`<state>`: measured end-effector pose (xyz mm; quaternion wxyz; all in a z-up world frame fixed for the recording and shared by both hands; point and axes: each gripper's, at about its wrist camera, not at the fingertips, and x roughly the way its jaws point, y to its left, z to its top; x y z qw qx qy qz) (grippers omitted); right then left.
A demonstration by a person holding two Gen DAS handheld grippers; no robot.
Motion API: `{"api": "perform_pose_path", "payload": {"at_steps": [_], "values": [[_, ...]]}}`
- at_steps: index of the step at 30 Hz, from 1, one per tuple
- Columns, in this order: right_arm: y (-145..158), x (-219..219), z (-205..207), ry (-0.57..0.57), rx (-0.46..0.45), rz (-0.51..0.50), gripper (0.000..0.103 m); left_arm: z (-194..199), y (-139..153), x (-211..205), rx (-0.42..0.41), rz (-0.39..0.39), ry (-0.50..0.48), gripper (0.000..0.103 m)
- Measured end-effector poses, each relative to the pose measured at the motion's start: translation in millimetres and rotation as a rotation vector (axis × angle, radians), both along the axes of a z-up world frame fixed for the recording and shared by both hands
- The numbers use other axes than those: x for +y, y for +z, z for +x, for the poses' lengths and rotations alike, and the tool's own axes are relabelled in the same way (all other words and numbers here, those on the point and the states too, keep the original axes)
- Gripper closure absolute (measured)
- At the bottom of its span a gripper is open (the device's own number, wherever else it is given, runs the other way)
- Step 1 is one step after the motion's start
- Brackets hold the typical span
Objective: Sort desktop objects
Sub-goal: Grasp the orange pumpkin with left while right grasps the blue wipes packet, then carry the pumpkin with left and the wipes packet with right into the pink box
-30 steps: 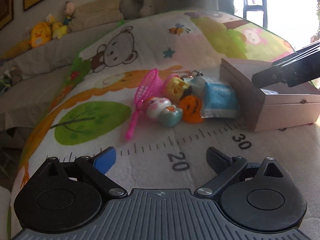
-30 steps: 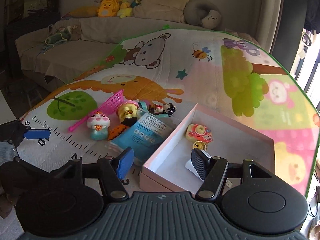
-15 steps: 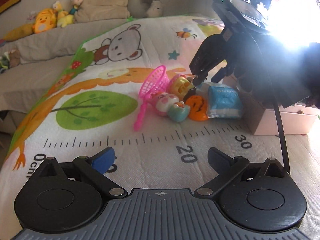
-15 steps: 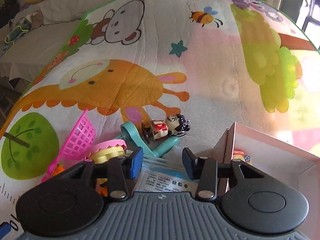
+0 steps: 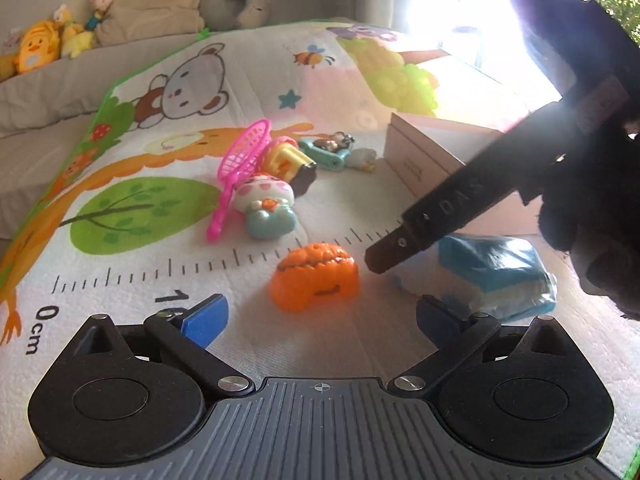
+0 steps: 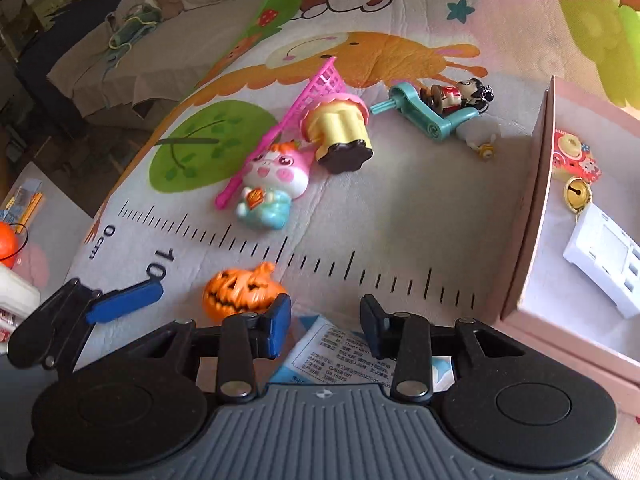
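Note:
An orange pumpkin toy (image 5: 315, 275) (image 6: 240, 290) lies on the play mat just ahead of my open, empty left gripper (image 5: 320, 320). My right gripper (image 6: 325, 325) (image 5: 382, 258) is open and hovers over a blue tissue pack (image 6: 340, 354) (image 5: 496, 276), its fingers to either side of the pack's end. Further back lie a pink-and-teal figure (image 5: 264, 208) (image 6: 272, 188), a pink net (image 5: 240, 164) (image 6: 304, 108), a yellow cup toy (image 6: 340, 132) and a teal scooter toy (image 6: 436, 114).
A pink open box (image 6: 532, 216) (image 5: 420, 152) stands at the right, holding a white device (image 6: 608, 256), a gold bell (image 6: 577, 194) and a red card (image 6: 574, 156). Plush toys (image 5: 36, 48) and pillows line the sofa behind the mat.
The blue tissue pack and the pumpkin toy have moved nearer, away from the toy pile. My right gripper has come back and down over the pack. My left gripper has moved closer to the pumpkin.

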<state>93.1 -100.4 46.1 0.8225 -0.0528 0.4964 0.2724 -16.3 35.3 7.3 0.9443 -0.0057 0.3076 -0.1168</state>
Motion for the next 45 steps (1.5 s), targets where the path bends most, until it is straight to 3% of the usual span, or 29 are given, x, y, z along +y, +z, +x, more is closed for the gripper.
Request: {"api": "perform_pose_path", "payload": {"at_steps": [3,5,11,15,23,25,29,31,37,43,45], "values": [[7.1,-15.1,-35.5,0.03,-0.121,-0.042,0.063,1.4,-1.2,-1.1,0.015,0.014,0.009,0.0],[10.4,-27.8,-53.2,0.03,-0.181,-0.065,0.05,5.6,-2.4,-1.4,0.036,0.021,0.019,0.0],[7.7,-69.8,-82.0,-0.054,-0.26,-0.102,0.029,13.1,-3.0,-4.8,0.068,0.055,0.044,0.0],[-1.1,-88.3,-94.5,-0.128,-0.368,-0.207,0.026,16.6,-0.6,-8.3,0.067,0.058,0.064,0.0],[0.5,-117.6,-112.3,-0.235,-0.373,-0.071,0.019,47.5,2.2,-24.9,0.097,0.078,0.137,0.002],[1.3,-120.9,-117.2,-0.245,-0.386,-0.065,0.017,52.4,0.3,-30.3,0.112,0.1,0.144,0.013],[0.3,-128.0,-121.0,-0.267,-0.377,-0.043,0.01,52.2,-2.4,-32.5,0.113,0.115,0.154,0.02],[-1.4,-128.8,-121.0,-0.275,-0.366,-0.04,0.009,49.7,-1.3,-32.1,0.099,0.119,0.157,0.037],[-7.4,-129.4,-121.5,-0.292,-0.335,-0.032,0.008,32.4,1.0,-30.8,0.101,0.116,0.104,0.037],[-10.7,-124.9,-121.8,-0.283,-0.317,-0.031,0.007,-7.5,4.9,-29.9,0.124,0.072,-0.033,0.037],[-12.2,-122.2,-122.1,-0.276,-0.312,-0.032,0.007,-16.1,4.3,-31.0,0.121,0.088,-0.042,0.03]]}}
